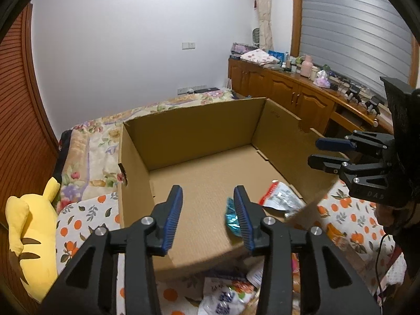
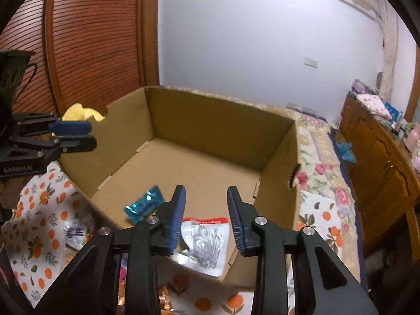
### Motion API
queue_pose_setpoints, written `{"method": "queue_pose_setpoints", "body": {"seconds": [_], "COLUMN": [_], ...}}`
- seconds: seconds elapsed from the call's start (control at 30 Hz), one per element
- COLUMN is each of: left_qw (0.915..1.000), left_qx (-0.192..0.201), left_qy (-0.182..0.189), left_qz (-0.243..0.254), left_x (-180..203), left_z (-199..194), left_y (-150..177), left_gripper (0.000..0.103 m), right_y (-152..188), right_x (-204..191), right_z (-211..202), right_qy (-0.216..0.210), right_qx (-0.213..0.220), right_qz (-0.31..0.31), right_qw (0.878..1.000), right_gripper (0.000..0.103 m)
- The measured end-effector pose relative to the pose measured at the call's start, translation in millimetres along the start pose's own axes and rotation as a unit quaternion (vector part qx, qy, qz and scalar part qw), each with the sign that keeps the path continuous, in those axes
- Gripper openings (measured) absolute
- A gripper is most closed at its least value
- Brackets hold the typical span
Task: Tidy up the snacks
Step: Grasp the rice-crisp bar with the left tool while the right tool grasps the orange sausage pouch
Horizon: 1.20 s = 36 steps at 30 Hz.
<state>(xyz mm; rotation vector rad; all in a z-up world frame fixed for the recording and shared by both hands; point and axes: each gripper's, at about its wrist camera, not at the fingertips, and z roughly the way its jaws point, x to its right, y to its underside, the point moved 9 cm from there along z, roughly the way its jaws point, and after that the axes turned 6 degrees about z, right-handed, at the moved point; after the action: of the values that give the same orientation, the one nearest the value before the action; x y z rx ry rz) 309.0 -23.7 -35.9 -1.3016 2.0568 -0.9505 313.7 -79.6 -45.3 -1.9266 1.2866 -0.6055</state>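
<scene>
An open cardboard box (image 1: 197, 131) (image 2: 215, 126) stands on the bed. A shiny blue packet (image 1: 231, 218) (image 2: 145, 204) is inside it near the front wall, just by one finger of my left gripper (image 1: 208, 204), which is open with no pad pressing on it. A silver packet with a red top (image 2: 204, 239) (image 1: 281, 197) shows blurred at the box's front right, below my right gripper (image 2: 206, 202), open and apart from it. Each gripper also shows side-on in the other view: the right gripper (image 1: 315, 153) and the left gripper (image 2: 78, 135).
More snack packets, one white and blue (image 1: 225, 296) (image 2: 74, 233), lie on the orange-print cloth (image 1: 86, 218) in front of the box. A yellow plush toy (image 1: 31, 236) sits at the left. A wooden cabinet (image 1: 288, 89) with clutter runs along the right wall.
</scene>
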Motion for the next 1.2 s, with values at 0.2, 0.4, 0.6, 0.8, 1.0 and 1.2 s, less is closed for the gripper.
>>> {"method": "queue_pose_setpoints", "body": {"seconds": [0.2, 0.4, 0.6, 0.8, 1.0, 1.2], "left_qw": [0.9998, 0.9996, 0.9998, 0.9993, 0.9987, 0.9967], "left_qx": [0.013, 0.017, -0.003, -0.03, -0.049, -0.072], "left_qy": [0.004, 0.021, 0.019, 0.016, 0.008, 0.009], "left_qz": [0.01, 0.002, -0.008, -0.015, -0.015, -0.036], "left_x": [17.4, 37.1, 53.6, 65.1, 67.6, 67.0], "left_z": [-29.7, -49.9, -54.9, -49.1, -41.1, -28.7], "left_y": [8.9, 30.9, 67.0, 98.0, 116.6, 133.8], "left_gripper": [0.054, 0.071, 0.071, 0.071, 0.071, 0.071], "right_y": [9.9, 40.0, 82.1, 122.0, 153.7, 174.7], "right_x": [-8.7, -12.1, -13.3, -16.0, -13.3, -9.4], "right_z": [-43.5, -72.7, -85.8, -84.6, -77.3, -68.9], "right_qy": [0.012, 0.02, 0.018, 0.011, 0.016, 0.022], "right_qx": [0.024, 0.027, 0.01, -0.017, -0.043, -0.064], "right_qz": [0.016, 0.037, 0.063, 0.079, 0.089, 0.095], "right_qw": [1.0, 0.999, 0.998, 0.997, 0.995, 0.993], "right_gripper": [0.056, 0.061, 0.061, 0.061, 0.061, 0.061]}}
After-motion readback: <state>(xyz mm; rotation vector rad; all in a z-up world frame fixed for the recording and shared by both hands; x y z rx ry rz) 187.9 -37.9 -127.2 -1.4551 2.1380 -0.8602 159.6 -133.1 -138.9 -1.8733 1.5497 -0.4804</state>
